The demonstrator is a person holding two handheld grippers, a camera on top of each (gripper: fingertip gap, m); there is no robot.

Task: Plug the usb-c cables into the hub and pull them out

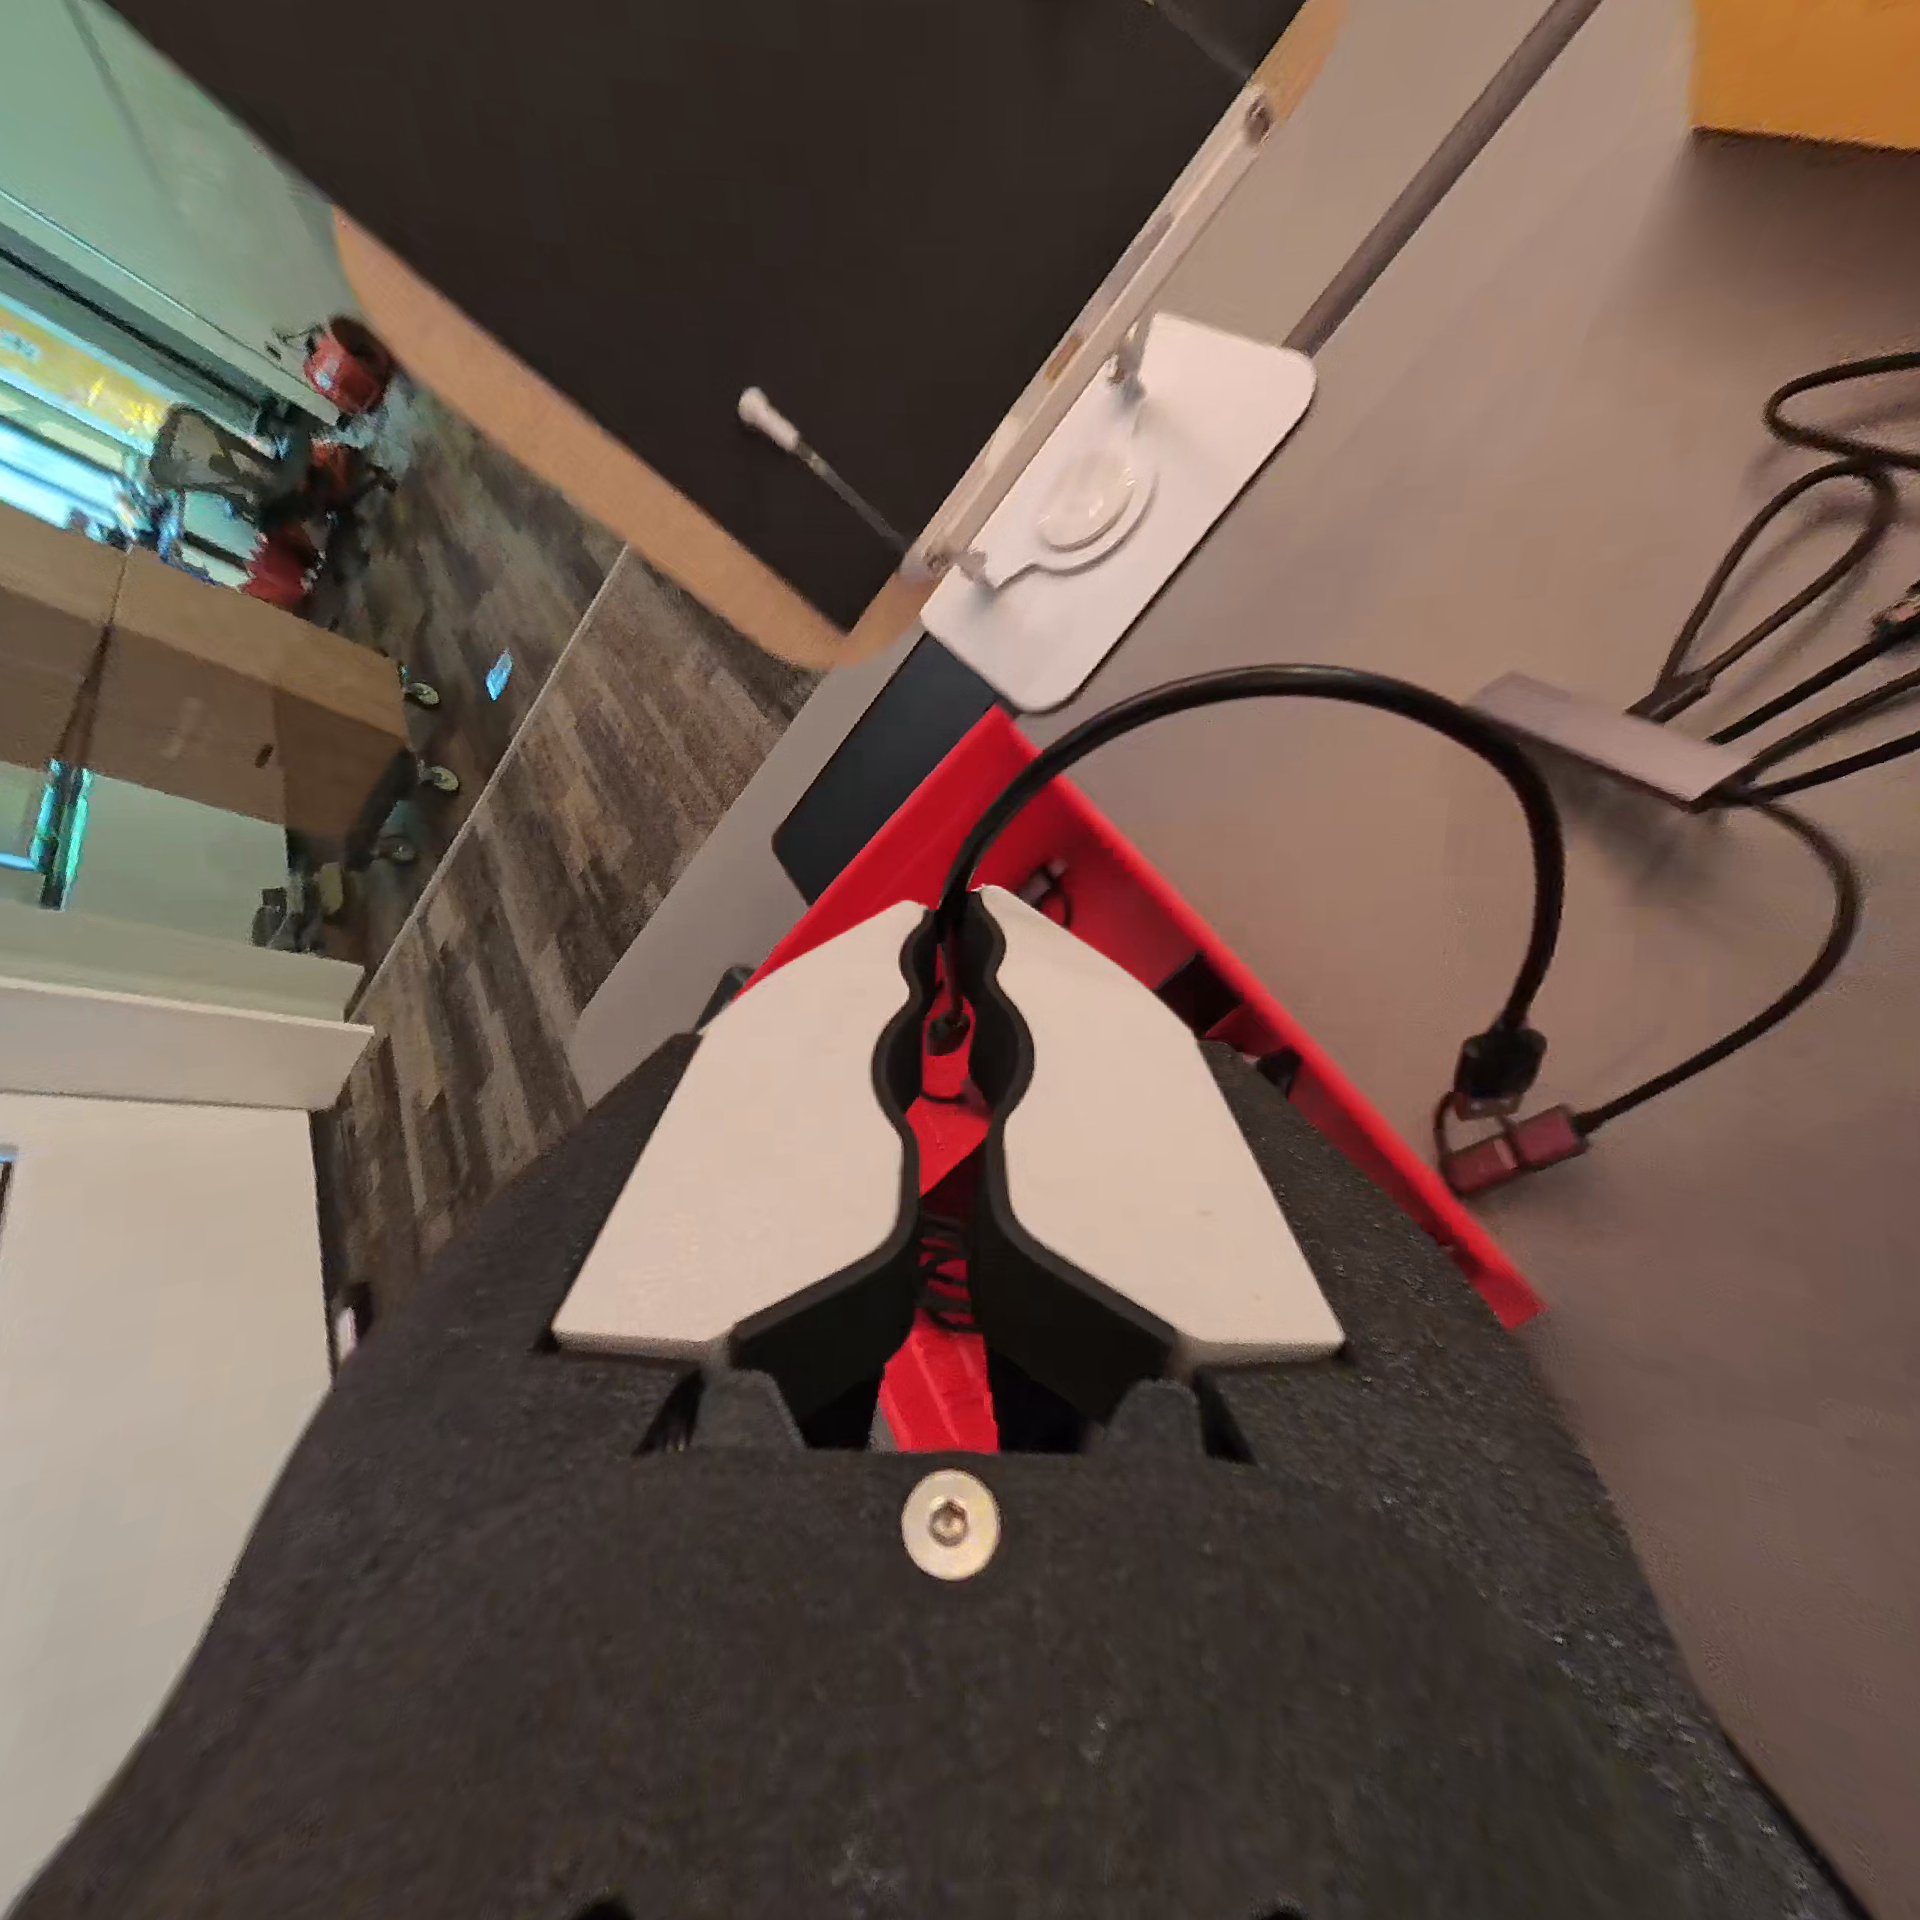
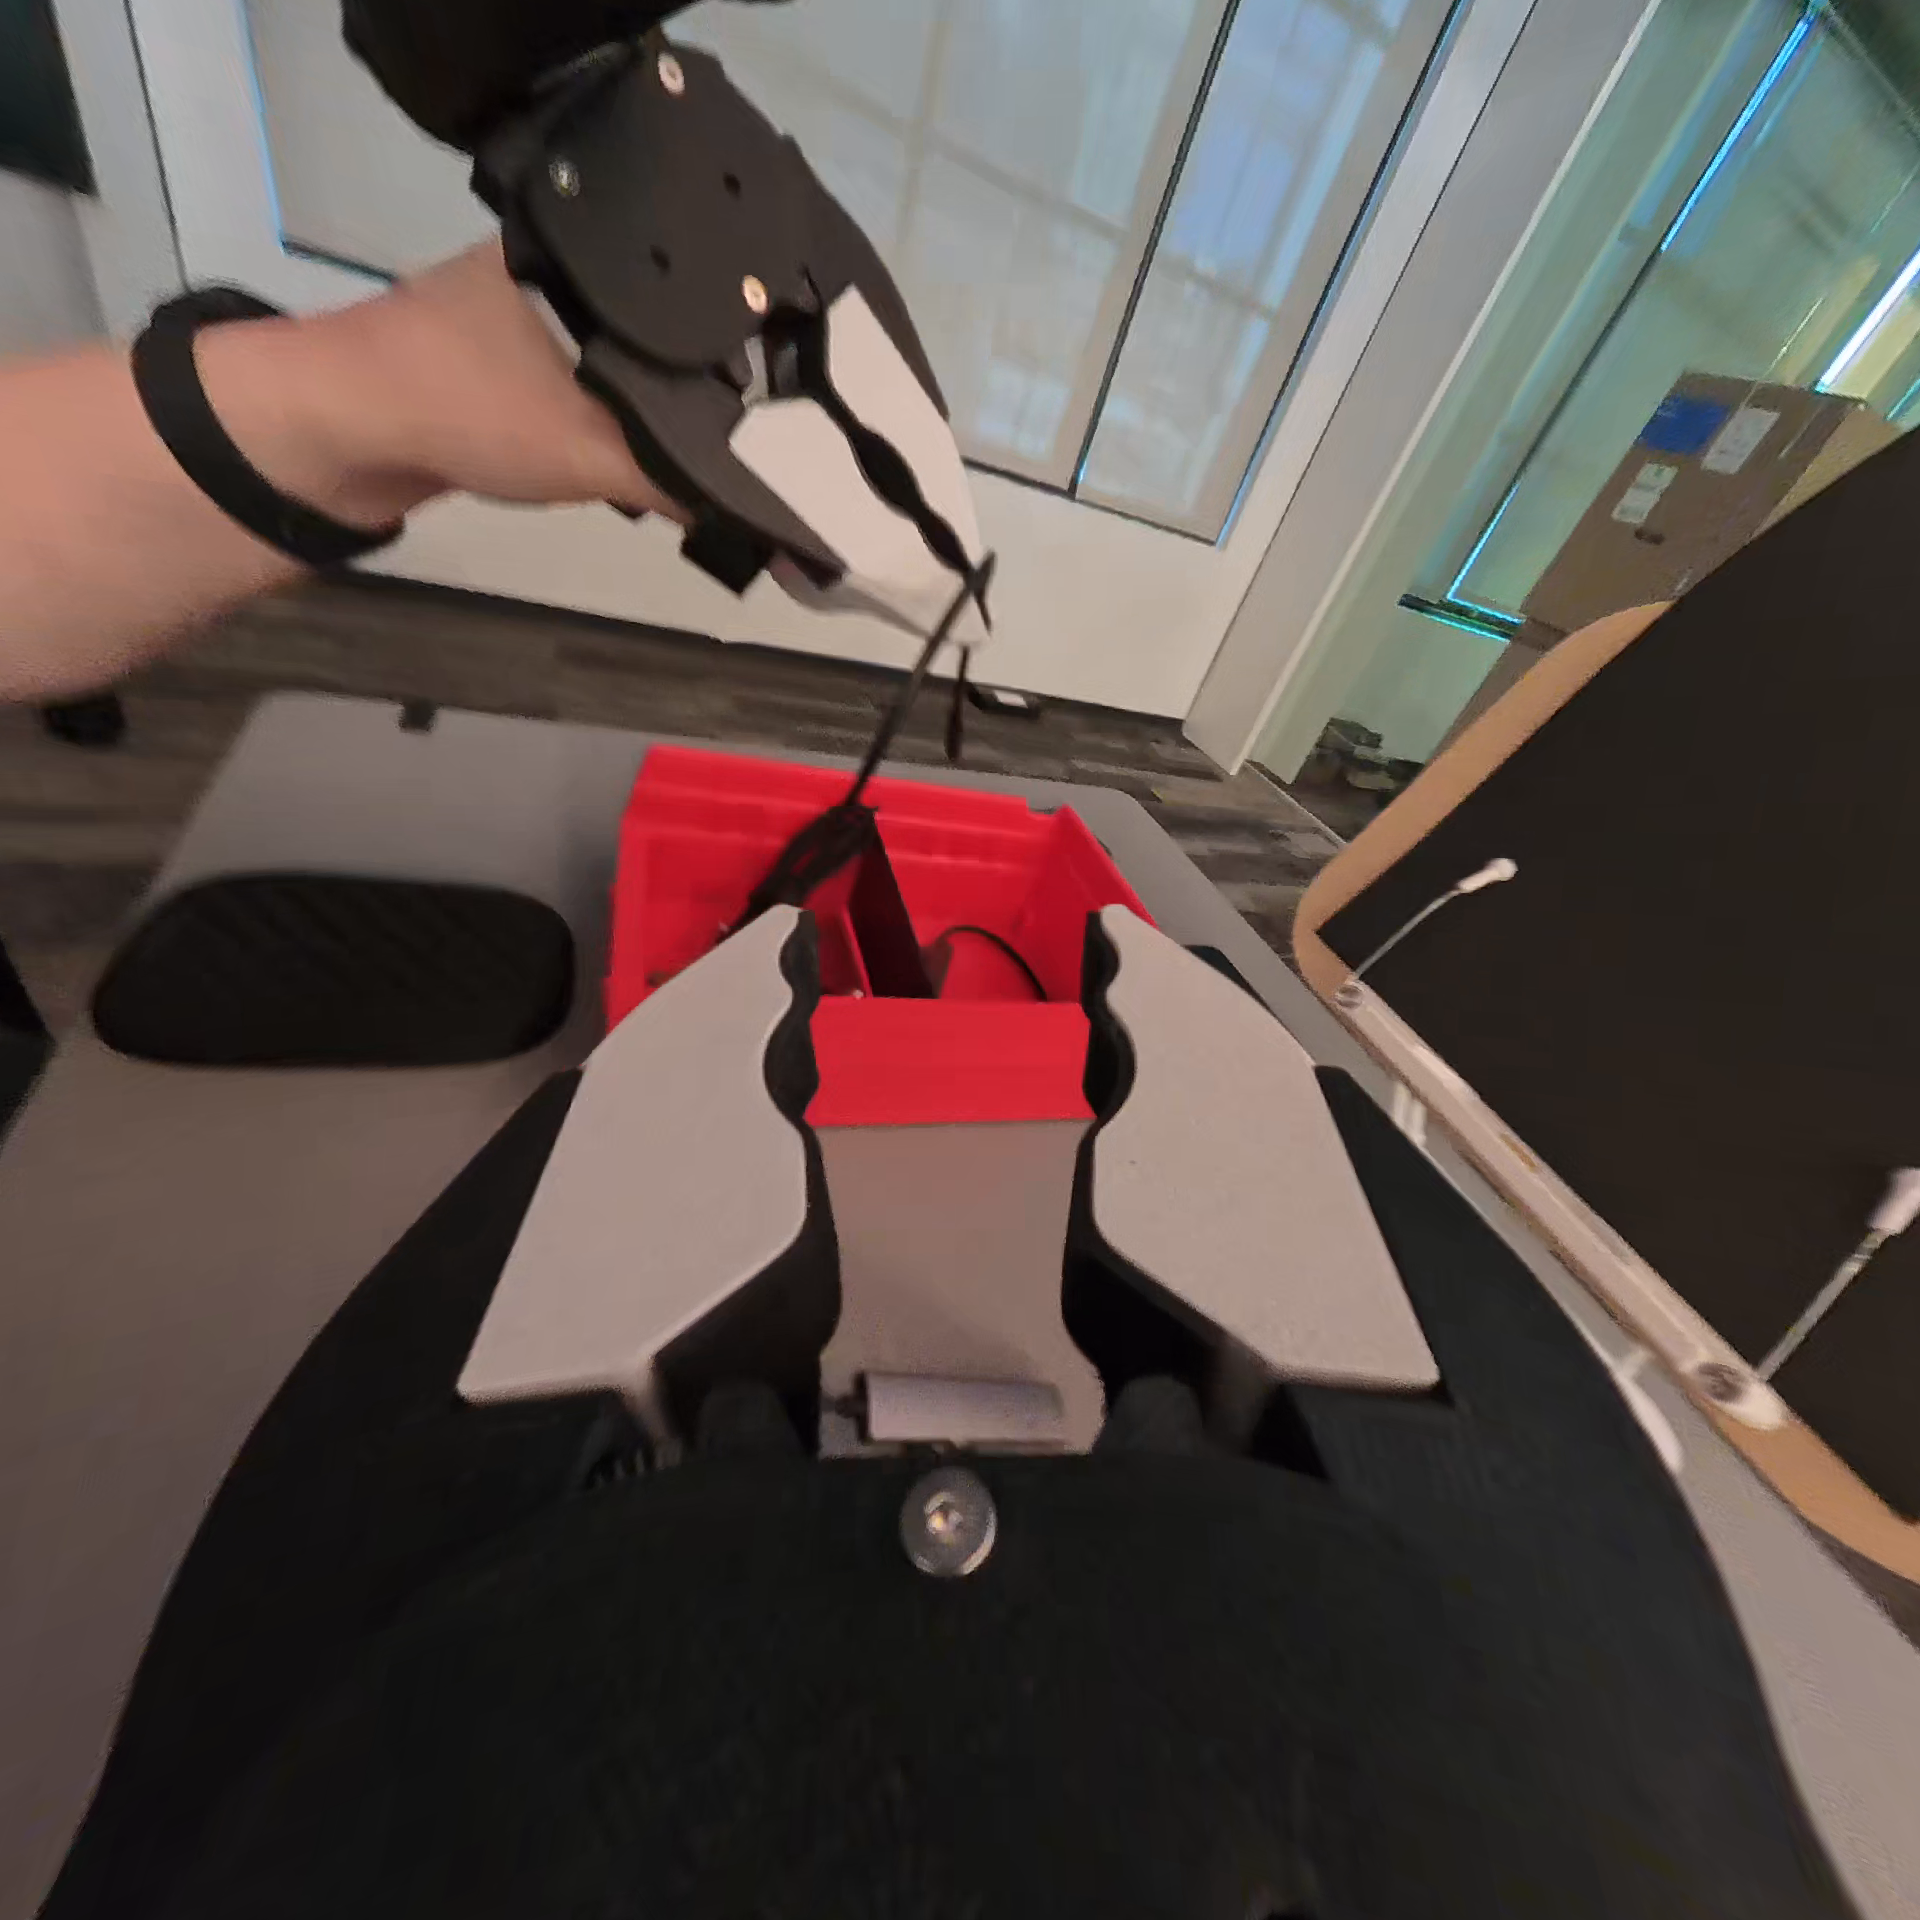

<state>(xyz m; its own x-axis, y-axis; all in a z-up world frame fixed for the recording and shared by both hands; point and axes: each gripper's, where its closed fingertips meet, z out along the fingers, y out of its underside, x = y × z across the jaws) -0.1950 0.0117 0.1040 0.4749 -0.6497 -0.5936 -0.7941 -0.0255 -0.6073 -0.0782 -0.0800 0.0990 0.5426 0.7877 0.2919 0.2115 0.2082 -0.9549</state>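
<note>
In the left wrist view my left gripper (image 1: 956, 906) is shut on a thin black cable (image 1: 1299, 677). The cable arcs right and down to a black plug (image 1: 1496, 1060) joined to small red adapters (image 1: 1517, 1143) lying on the table. A grey hub (image 1: 1600, 738) lies beyond, with several black cables (image 1: 1787, 582) running from it. In the right wrist view the left gripper (image 2: 971, 597), held by a hand, lifts the cable (image 2: 894, 727) out of a red tray (image 2: 727, 821). My right gripper (image 2: 951, 920) is open and empty, low over the table in front of the tray.
The red tray (image 1: 1132, 862) has several compartments and a black divider (image 2: 894, 935). A black oval pad (image 2: 332, 966) lies left of it. A black partition panel (image 2: 1662, 883) with a tan edge borders the grey table (image 2: 260, 1299) on the right. A white stand base (image 1: 1174, 468) sits by the panel. Left tips to right tips: about 15 cm. The grey hub (image 1: 1600, 738) sits 25 cm or so from the ends of my right fingers. It is also in sight in the right wrist view (image 2: 953, 1412).
</note>
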